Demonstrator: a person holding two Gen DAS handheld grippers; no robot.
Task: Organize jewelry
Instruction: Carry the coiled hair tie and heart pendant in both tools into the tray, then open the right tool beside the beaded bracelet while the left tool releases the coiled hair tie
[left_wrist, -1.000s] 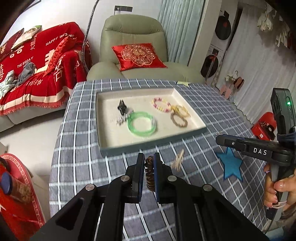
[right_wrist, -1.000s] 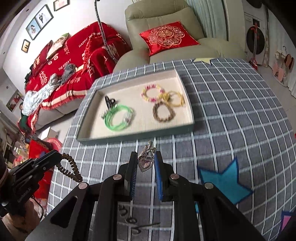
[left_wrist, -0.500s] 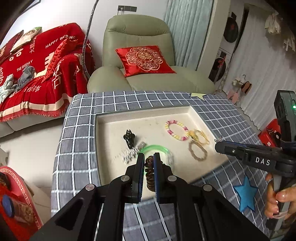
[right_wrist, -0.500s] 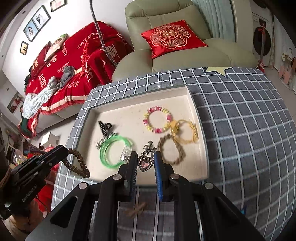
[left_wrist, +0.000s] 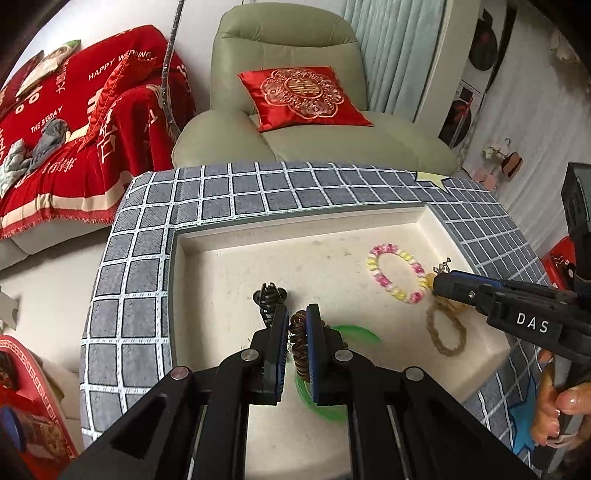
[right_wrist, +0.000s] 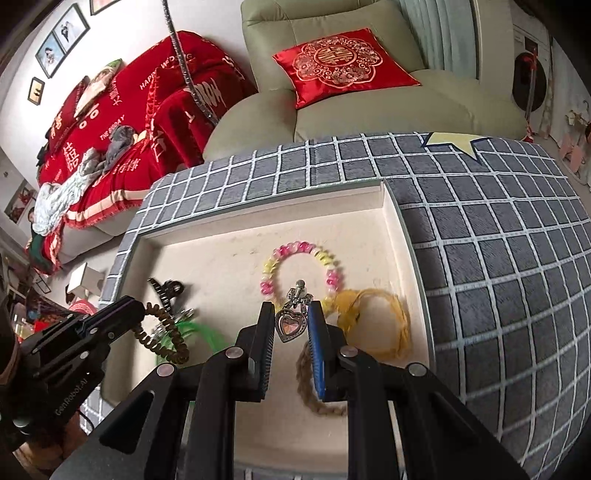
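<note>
A second ago both tools were over the checked cloth on the near side of the worktop, short of the tray; now both are over the tray (left_wrist: 177, 280) itself. That means the two pieces look ready to be set down with the other jewelry, though neither is let go yet. The left tool (left_wrist: 297, 328) is squeezed narrow on a brown coil band (left_wrist: 298, 347), which stands up between its two pads. It hangs above the near part of the tray, with the black hair clip (left_wrist: 269, 297) just ahead on its left and the green bangle (left_wrist: 332, 369) partly hidden under it. The right tool (right_wrist: 290, 325) is also narrow and pinches a silver heart charm (right_wrist: 290, 323), with the charm's top sticking out past the tips. It is over the middle of the tray, just in front of the pink and yellow bead bracelet (right_wrist: 301, 269). The yellow cord bracelet (right_wrist: 373, 321) lies near the tray's right edge, and the brown braided bracelet (right_wrist: 314, 384) lies nearer the front edge, partly under this tool. The far left corner of the tray has bare floor.
</note>
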